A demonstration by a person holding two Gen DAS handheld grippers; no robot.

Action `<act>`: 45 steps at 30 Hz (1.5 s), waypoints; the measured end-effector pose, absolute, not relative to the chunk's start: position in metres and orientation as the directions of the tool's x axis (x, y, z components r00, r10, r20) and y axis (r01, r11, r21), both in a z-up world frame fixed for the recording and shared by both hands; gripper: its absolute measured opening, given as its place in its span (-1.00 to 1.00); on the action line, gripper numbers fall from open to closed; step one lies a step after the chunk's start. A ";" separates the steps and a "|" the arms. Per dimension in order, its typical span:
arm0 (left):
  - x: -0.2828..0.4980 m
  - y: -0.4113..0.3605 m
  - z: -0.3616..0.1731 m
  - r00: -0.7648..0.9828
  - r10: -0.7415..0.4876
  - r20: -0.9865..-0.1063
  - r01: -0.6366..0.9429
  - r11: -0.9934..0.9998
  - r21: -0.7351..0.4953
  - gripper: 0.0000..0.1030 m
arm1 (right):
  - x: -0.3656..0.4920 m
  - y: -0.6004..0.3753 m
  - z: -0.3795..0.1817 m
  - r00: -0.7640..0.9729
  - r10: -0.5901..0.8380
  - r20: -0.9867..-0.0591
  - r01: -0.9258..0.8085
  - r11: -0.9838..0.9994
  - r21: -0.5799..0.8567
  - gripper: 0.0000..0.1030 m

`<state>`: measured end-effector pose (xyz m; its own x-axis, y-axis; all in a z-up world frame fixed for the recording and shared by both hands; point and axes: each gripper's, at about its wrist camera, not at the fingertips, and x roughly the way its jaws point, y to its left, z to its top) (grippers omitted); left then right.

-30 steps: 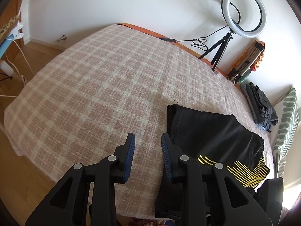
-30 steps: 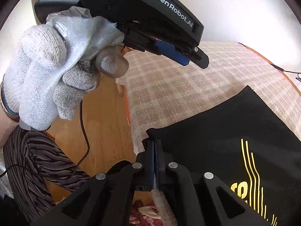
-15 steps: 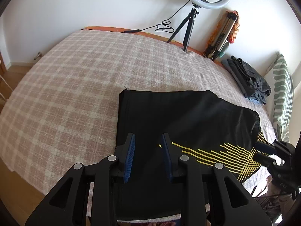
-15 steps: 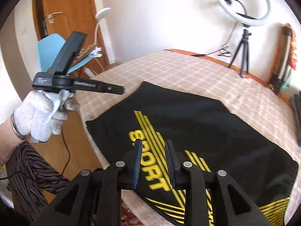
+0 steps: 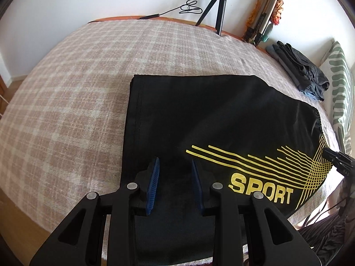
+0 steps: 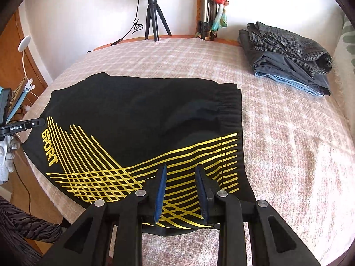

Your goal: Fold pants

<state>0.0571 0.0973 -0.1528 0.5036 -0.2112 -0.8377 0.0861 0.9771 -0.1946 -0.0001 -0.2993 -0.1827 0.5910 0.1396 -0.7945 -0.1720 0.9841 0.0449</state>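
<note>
The black pants (image 5: 210, 119) with yellow SPORT print lie folded flat on the plaid bed (image 5: 77, 88), near its front edge; left tongs (image 5: 174, 173) and right tongs (image 6: 181, 178) hover above them, both gaping, holding nothing

A plaid bedspread (image 6: 288, 137) covers the bed. Folded grey clothes (image 6: 288, 53) sit near its far right corner; a ring-light tripod (image 6: 153, 20) stands at its far edge, a striped pillow (image 5: 339, 93) rightward.
</note>
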 end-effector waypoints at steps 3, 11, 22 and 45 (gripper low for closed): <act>0.053 0.102 -0.152 0.509 -0.198 -0.838 0.074 0.980 -0.186 -0.48 | -0.003 -0.302 -0.190 0.573 0.153 -0.805 -0.173 0.983 0.063 -0.49; 0.025 0.144 -0.134 0.531 -0.292 -0.795 -0.102 0.910 -0.403 0.14 | -0.010 -0.295 -0.175 0.615 0.149 -0.774 -0.192 0.981 0.036 -0.45; -0.017 0.156 -0.155 0.486 -0.378 -0.788 -0.279 0.787 -0.550 0.14 | 0.005 -0.249 -0.145 0.637 0.248 -0.730 -0.337 0.941 0.025 -0.40; -0.030 0.157 -0.163 0.549 -0.389 -0.740 -0.306 0.730 -0.611 0.14 | 0.002 -0.224 -0.145 0.641 0.298 -0.708 -0.401 0.916 0.022 -0.40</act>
